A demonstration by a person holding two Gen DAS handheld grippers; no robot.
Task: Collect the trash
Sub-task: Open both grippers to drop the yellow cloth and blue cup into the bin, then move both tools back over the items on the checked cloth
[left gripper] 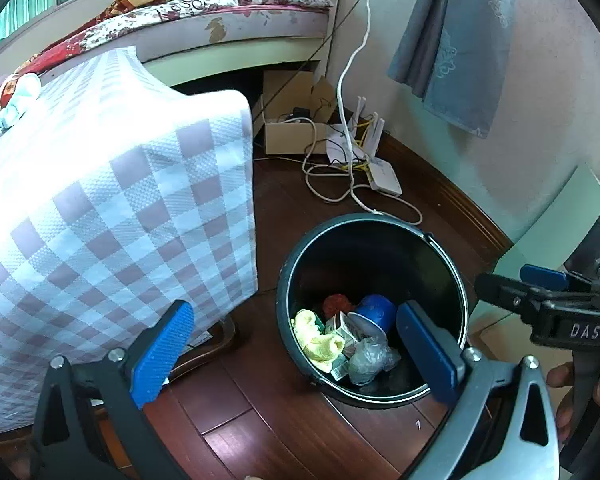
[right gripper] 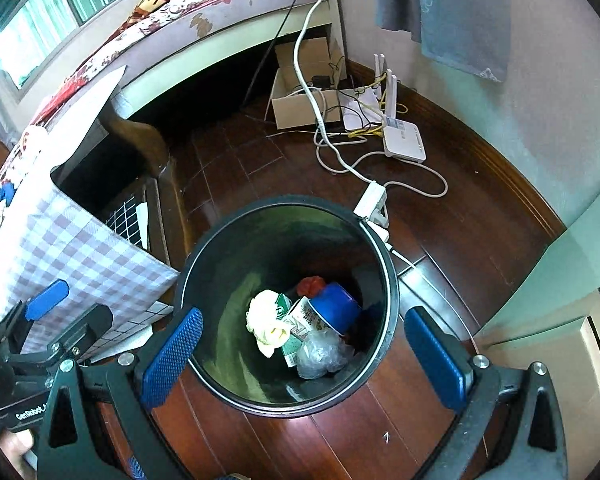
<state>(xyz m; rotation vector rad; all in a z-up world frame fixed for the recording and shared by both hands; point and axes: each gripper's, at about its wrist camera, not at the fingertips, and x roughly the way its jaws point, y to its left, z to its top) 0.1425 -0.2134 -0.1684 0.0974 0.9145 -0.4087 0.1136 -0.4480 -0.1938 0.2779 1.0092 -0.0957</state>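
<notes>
Right wrist view: bin [right gripper: 204, 276] holds blue cup [right gripper: 334, 308], yellow cloth [right gripper: 266, 320], cartons, clear wrap.
Jaws: left gripper [left gripper: 296, 344] and right gripper [right gripper: 304, 346] both spread wide, empty.
Left to do: floor beside bin shows no loose trash; likely near finished.

Your right gripper [right gripper: 302, 354] hangs over the black bin [right gripper: 220, 256] with jaws spread wide and nothing between them. Past the fingertips, down in the bin, lie a yellow cloth [right gripper: 266, 320], a blue cup [right gripper: 334, 306], a small carton [right gripper: 300, 322] and crumpled clear plastic [right gripper: 320, 354] (something red [right gripper: 310, 285] sits behind). Your left gripper [right gripper: 46, 294] shows off to the left.
</notes>
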